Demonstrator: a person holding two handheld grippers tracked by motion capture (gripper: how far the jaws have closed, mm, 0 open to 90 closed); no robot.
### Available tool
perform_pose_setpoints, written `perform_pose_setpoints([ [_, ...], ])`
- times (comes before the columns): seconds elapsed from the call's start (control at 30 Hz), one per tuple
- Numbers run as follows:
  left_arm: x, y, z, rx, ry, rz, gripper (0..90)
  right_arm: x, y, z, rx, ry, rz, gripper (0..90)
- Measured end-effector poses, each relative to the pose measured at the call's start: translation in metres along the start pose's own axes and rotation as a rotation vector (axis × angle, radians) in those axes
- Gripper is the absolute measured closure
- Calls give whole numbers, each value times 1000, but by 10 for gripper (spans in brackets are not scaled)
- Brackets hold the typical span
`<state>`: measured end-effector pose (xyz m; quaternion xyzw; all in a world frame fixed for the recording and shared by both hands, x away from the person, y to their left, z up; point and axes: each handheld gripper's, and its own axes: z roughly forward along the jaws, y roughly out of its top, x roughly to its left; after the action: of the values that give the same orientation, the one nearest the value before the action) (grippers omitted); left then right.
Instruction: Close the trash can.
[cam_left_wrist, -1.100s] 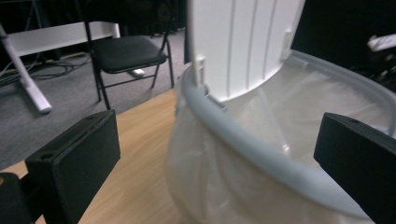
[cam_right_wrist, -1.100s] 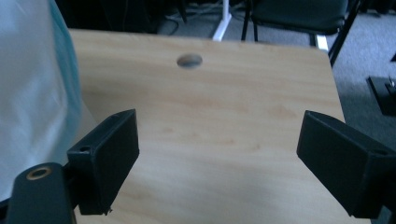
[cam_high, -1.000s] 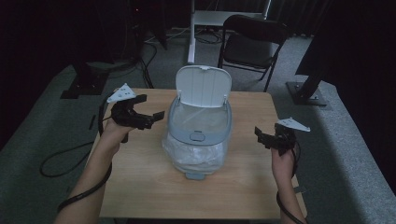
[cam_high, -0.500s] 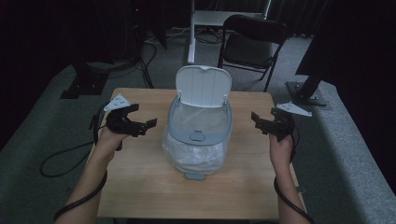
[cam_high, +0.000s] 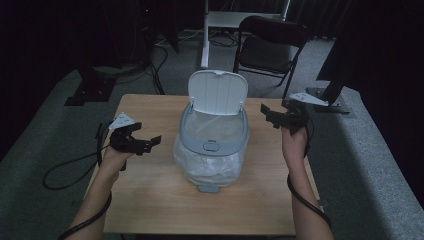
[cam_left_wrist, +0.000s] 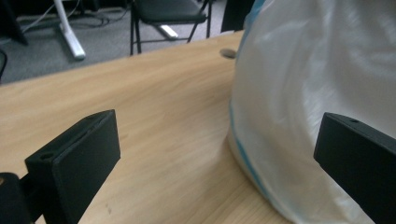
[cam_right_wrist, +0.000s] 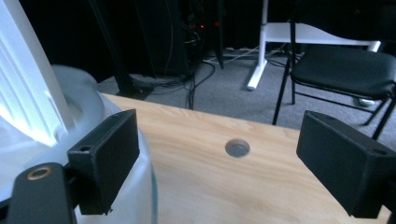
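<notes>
While the bag (cam_left_wrist: 322, 93) already lines the bin (cam_high: 214, 136) and drapes over its sides, nothing is gripped yet: the left gripper (cam_high: 145, 143) stands with jaws wide apart just beside the plastic, which reaches in between them. Farther off, the right gripper (cam_high: 270, 114) gapes equally empty near the raised lid (cam_high: 217, 93). No readable writing shows anywhere.

right gripper (cam_right_wrist: 219, 163): jaws wide apart | bin (cam_right_wrist: 51, 140) at left, possibly touching | table (cam_right_wrist: 201, 186) below
</notes>
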<state>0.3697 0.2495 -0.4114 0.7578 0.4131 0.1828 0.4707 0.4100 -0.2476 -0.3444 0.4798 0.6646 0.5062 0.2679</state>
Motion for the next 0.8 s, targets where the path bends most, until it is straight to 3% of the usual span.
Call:
perform_pose_setpoints([
  [0.13,7,-12,1,13,36,-20,13,5,14,7,-8,31,1,123],
  [0.57,30,-55,7,73,127,-106,13,18,62,23,-31,60,-24,123],
  [0.8,35,-72,10,106,160,-115,13,28,77,27,-49,119,-18,131],
])
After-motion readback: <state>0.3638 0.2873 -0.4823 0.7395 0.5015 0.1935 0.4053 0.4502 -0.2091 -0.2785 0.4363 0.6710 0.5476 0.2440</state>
